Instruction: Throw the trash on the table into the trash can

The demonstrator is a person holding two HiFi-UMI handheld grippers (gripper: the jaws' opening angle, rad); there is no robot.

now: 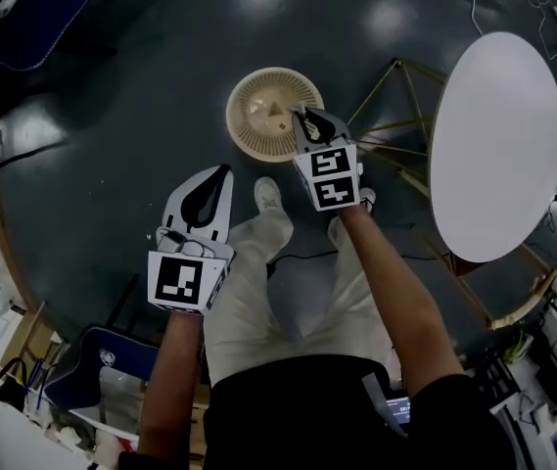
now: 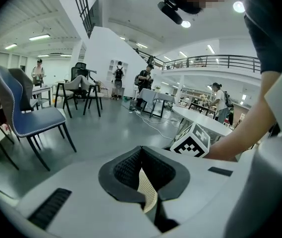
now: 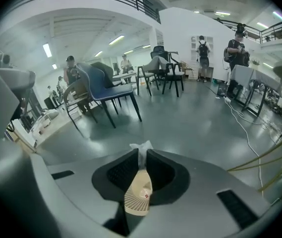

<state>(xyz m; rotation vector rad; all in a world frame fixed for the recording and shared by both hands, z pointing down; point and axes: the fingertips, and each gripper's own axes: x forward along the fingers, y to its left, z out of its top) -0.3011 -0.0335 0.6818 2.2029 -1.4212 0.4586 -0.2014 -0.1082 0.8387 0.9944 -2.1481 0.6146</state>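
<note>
Above floor (image 1: 112, 116), trash (image 3: 141, 150) between right jaws.

One bin (image 1: 235, 116), one table (image 1: 496, 145), one scrap (image 3: 140, 147)

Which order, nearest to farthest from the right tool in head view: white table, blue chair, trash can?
1. Trash can, right beneath the right tool, which grips a white scrap.
2. White table, off to its right.
3. Blue chair, far at lower left.
</note>
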